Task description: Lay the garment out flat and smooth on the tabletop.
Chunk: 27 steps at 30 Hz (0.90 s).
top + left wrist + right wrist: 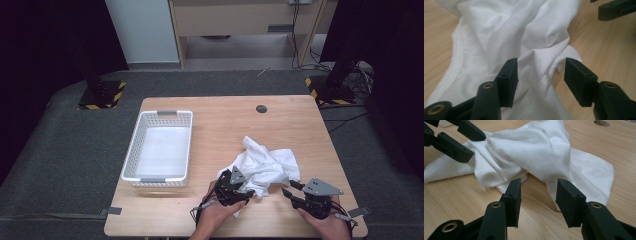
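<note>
On the worktop (215, 125), a crumpled white cloth (265, 162) lies right of centre, well apart from the white basket (137, 135) at the left. Both grippers sit at its near edge. The left gripper (245, 192) has its jaws spread, and in the left gripper view a raised fold of cloth (534, 62) stands between them, not yet pinched. The right gripper (292, 187) is likewise released; in the right gripper view its jaws frame the gap where the cloth's (536, 152) lower edge meets the wood, just short of the fabric.

By the look of it, this is the approach-and-grasp step: each gripper is lining up on a part of the cloth, perhaps to lift it or spread it out. The next move probably calls for the left jaws to close on the fold already between them, and for the right gripper to edge forward and low so that one jaw slips under the hem before closing. Taking too thick a bunch could leave the cloth tangled.
</note>
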### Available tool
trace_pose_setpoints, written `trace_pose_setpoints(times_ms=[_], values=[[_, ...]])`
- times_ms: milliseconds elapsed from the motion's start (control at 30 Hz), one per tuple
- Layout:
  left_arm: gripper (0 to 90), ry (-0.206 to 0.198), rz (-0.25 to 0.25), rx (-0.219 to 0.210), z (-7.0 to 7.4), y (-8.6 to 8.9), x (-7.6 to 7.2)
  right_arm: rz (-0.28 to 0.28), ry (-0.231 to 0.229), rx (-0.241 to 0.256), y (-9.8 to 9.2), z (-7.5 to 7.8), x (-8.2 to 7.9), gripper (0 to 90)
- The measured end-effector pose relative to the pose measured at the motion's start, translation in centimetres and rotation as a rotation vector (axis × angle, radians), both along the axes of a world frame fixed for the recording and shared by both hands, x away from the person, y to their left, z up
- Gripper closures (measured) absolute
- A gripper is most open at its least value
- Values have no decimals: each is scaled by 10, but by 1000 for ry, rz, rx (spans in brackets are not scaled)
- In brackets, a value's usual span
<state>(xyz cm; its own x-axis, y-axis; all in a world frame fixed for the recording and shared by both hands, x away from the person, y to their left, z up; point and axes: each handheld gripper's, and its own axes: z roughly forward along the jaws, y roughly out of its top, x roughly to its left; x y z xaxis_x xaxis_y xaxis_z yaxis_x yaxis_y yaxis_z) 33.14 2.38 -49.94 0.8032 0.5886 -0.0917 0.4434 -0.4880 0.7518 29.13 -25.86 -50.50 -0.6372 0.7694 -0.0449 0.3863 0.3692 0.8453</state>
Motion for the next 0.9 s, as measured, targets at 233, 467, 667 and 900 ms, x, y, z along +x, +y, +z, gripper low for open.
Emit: trace_pose_setpoints(times_ms=[233,467,667,900], values=[[395,-12,74,-54,11,27,-1,75,-34,29,23,8,1,505],[406,-11,190,-65,9,58,-4,212,-53,1,67,4,4,474],[408,4,230,-53,4,72,-9,251,-74,-48,91,-2,11,466],[411,5,241,-53,3,76,-11,277,-44,-158,97,-12,15,789]])
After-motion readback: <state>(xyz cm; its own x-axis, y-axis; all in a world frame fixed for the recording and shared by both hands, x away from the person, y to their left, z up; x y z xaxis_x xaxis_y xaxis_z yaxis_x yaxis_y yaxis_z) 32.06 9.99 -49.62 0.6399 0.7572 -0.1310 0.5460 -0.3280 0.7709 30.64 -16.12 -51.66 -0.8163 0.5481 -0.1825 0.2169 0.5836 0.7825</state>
